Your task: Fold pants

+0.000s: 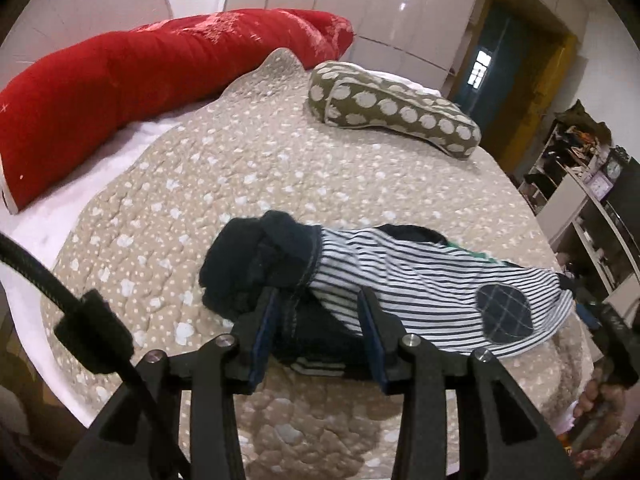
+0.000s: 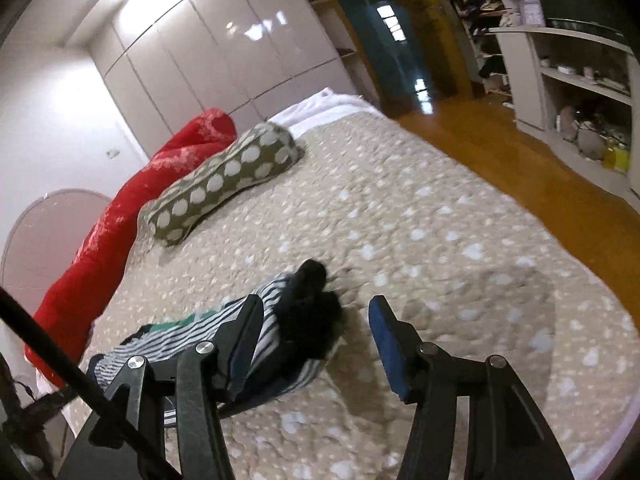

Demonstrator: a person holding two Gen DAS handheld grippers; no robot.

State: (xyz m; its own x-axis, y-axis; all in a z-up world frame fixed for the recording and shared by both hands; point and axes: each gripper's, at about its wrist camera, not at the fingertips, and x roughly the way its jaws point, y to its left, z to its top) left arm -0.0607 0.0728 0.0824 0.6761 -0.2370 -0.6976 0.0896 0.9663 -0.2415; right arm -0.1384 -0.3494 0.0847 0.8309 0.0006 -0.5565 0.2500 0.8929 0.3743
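The pants point(image 1: 420, 280) are small, white with navy stripes, a dark checked knee patch and navy cuffs, and lie bunched on the beige spotted bedspread point(image 1: 280, 168). My left gripper point(image 1: 320, 312) is open, its fingers straddling the dark folded part of the pants just in front of me. In the right wrist view the pants point(image 2: 276, 332) lie at lower left. My right gripper point(image 2: 316, 320) is open; its left finger is over the striped cloth and its right finger is over bare bedspread point(image 2: 440, 220).
A long red bolster point(image 1: 140, 92) lies at the back left and an olive polka-dot pillow point(image 1: 396, 108) at the back. The bed's edge drops to a wooden floor point(image 2: 520, 160) on the right, with shelving point(image 2: 572, 92) beyond.
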